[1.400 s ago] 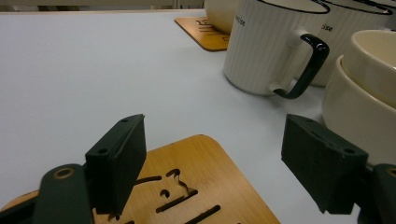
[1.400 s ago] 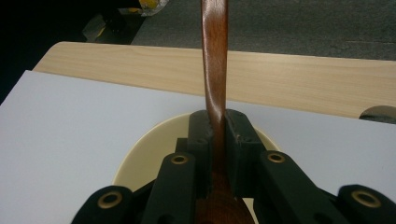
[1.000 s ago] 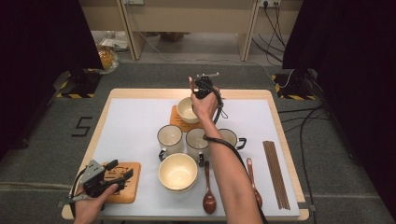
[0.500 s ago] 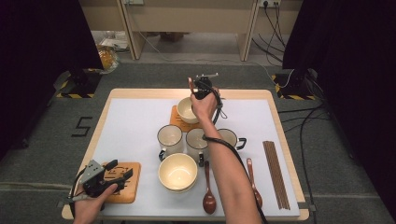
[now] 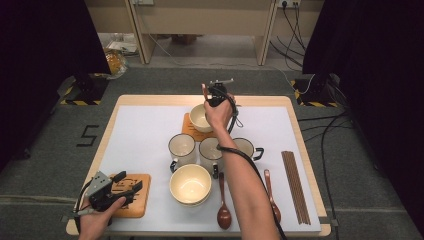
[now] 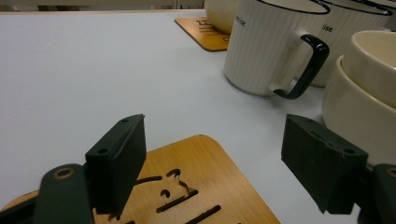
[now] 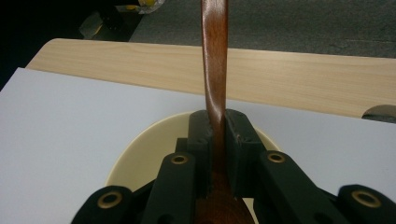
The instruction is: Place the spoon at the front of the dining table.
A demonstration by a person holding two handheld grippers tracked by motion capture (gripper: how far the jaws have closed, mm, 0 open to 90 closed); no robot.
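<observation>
- A wooden spoon (image 7: 215, 70) is pinched between the pressed-together jaws of the right claw (image 7: 217, 128), its brown handle rising straight up past the jaw tips in the right gripper view.
- The right claw (image 5: 216, 95) is held above a cream bowl (image 5: 201, 118) at the far middle of the counter (image 5: 150, 100), as seen from the high view; the bowl's rim (image 7: 140, 149) is seen just below the jaws.
- That bowl is seated on a wooden coaster (image 5: 189, 127), with three white mugs (image 5: 181, 148) lined up just near of it.
- The left claw (image 5: 122, 187) is held spread wide over a second wooden coaster (image 5: 132, 205) at the near left corner; nothing is gripped between its jaws.
- In the left gripper view, the coaster (image 6: 201, 186) is seen beneath the open jaws, with a black-handled mug (image 6: 266, 46) and a stacked cream bowl (image 6: 359, 93) beyond to the right.
- Two more wooden spoons (image 5: 223, 200) and a set of chopsticks (image 5: 296, 185) are laid along the near right of the counter.
</observation>
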